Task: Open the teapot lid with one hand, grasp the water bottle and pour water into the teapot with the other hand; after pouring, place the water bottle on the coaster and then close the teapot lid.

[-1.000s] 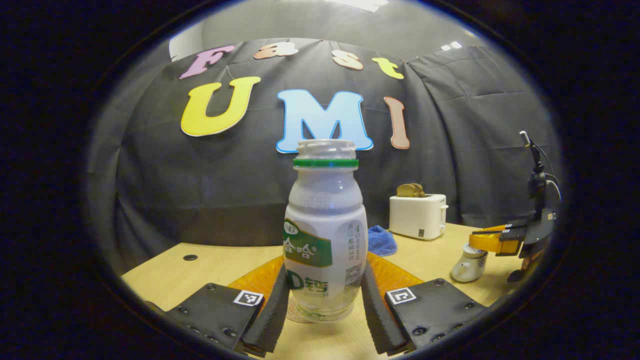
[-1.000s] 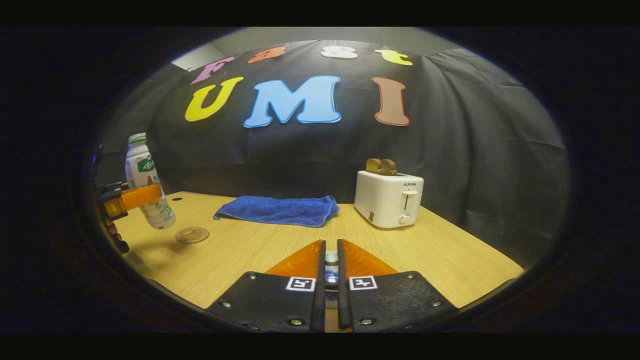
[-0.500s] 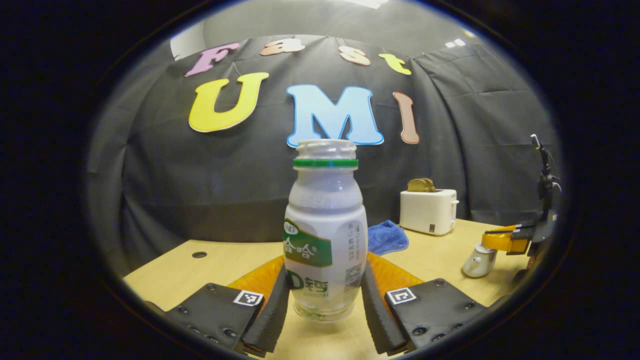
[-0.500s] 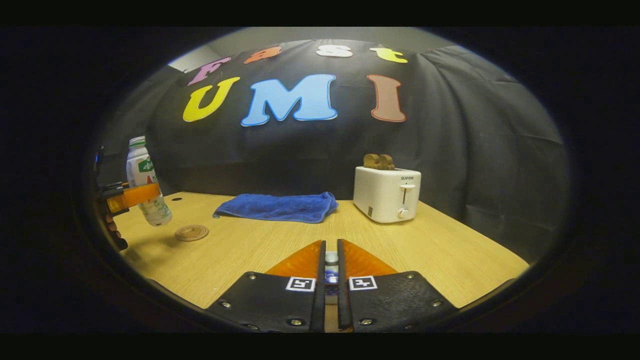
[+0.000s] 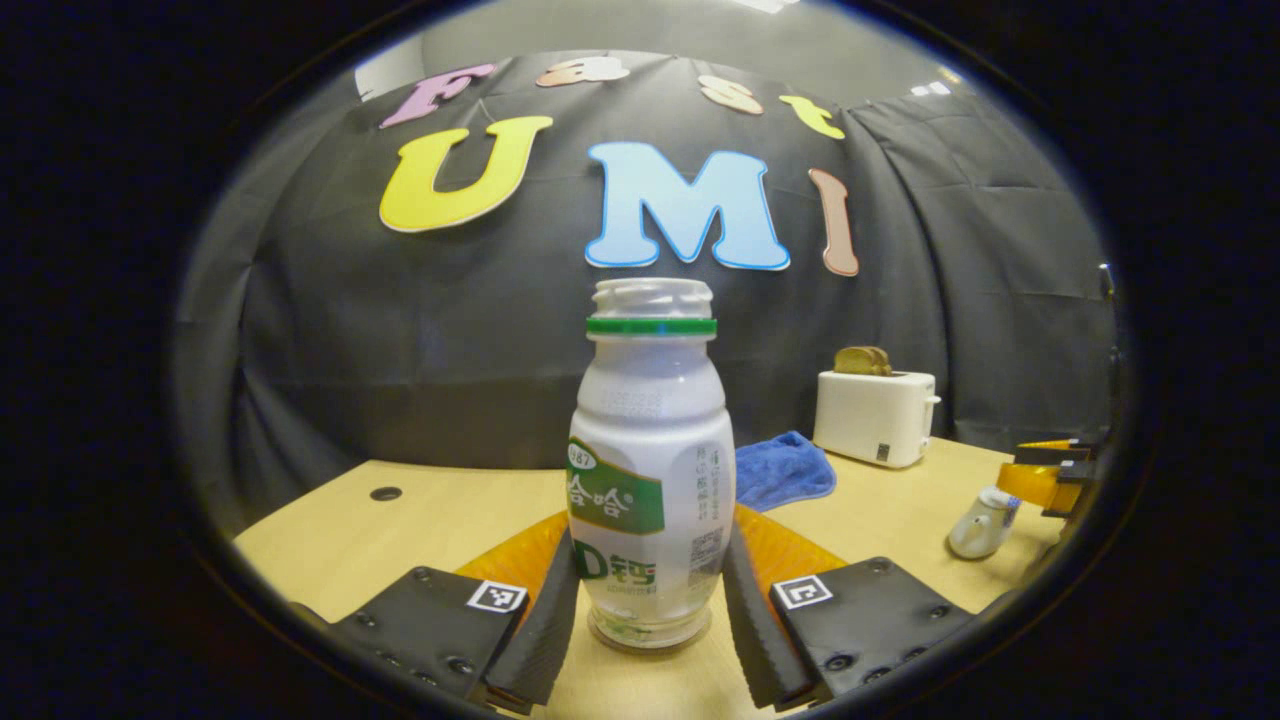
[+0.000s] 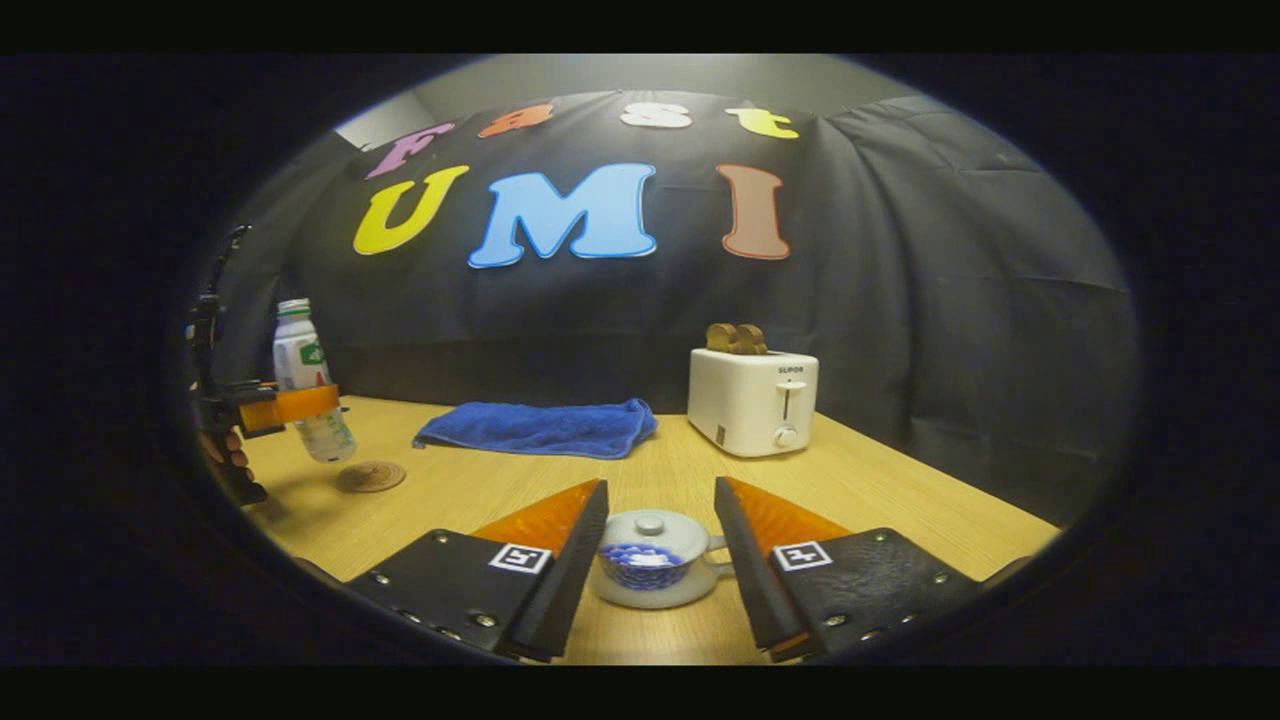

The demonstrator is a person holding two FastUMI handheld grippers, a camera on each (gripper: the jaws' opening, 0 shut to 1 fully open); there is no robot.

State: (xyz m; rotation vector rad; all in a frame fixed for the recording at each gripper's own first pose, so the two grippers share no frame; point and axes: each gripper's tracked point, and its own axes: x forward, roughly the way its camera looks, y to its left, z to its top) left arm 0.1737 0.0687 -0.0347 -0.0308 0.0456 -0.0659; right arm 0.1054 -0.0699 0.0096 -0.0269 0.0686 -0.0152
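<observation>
Bottle (image 5: pixel 651 470) sits upright, pinched between the fingers of my left tool (image 5: pixel 650 600), its base low over the counter (image 5: pixel 330 540); the right gripper view shows the coaster (image 6: pixel 371 476) just beside it. My right tool (image 6: pixel 655 550) is spread wide, the teapot (image 6: pixel 652 572) with its lid (image 6: pixel 655 529) on between its fingers, untouched. Beyond lie a blue towel (image 6: pixel 540 428) and a toaster (image 6: pixel 752 400).
</observation>
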